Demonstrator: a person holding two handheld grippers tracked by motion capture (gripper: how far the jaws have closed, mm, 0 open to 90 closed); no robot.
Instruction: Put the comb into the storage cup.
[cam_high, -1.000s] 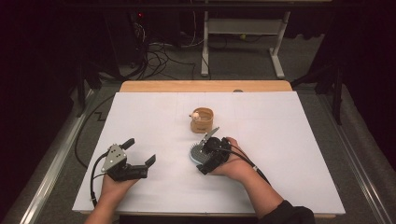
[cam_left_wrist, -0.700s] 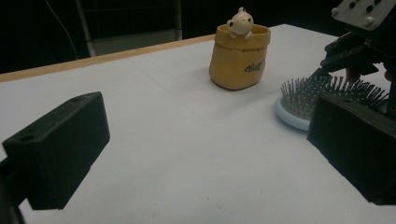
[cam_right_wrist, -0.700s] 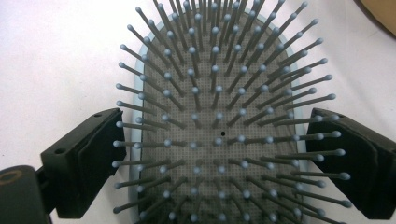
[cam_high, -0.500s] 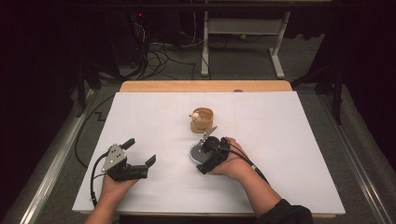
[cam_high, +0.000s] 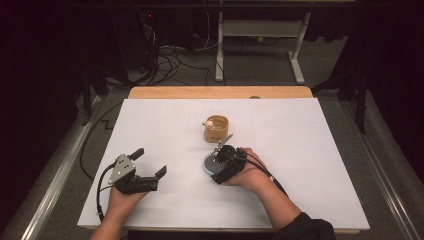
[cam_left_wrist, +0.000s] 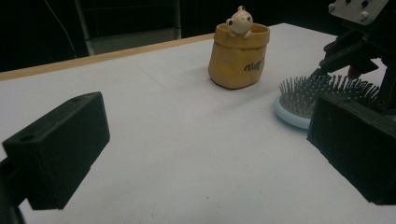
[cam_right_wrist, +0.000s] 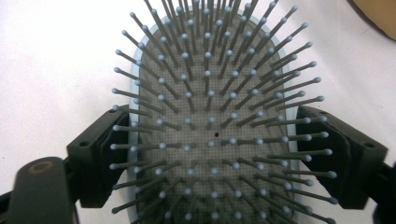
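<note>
A round hairbrush (cam_right_wrist: 215, 93) with a pale blue rim and grey bristles lies bristles-up on the white table. My right gripper (cam_right_wrist: 212, 158) comes down over it, one jaw against each side of the rim, shut on it. In the high view the hairbrush (cam_high: 210, 164) pokes out left of the right gripper (cam_high: 225, 162). My left gripper (cam_high: 149, 161) rests open at the front left, nothing between its jaws. A tan pouch (cam_high: 216, 130) with a small bear figure stands just behind the brush. In the left gripper view the pouch (cam_left_wrist: 238, 56) stands left of the hairbrush (cam_left_wrist: 303, 95).
White paper (cam_high: 310, 150) covers the table, and a wooden edge (cam_high: 220, 92) shows at the back. Cables and a desk frame (cam_high: 260, 30) stand on the floor beyond. Metal rails (cam_high: 55, 180) run along both sides.
</note>
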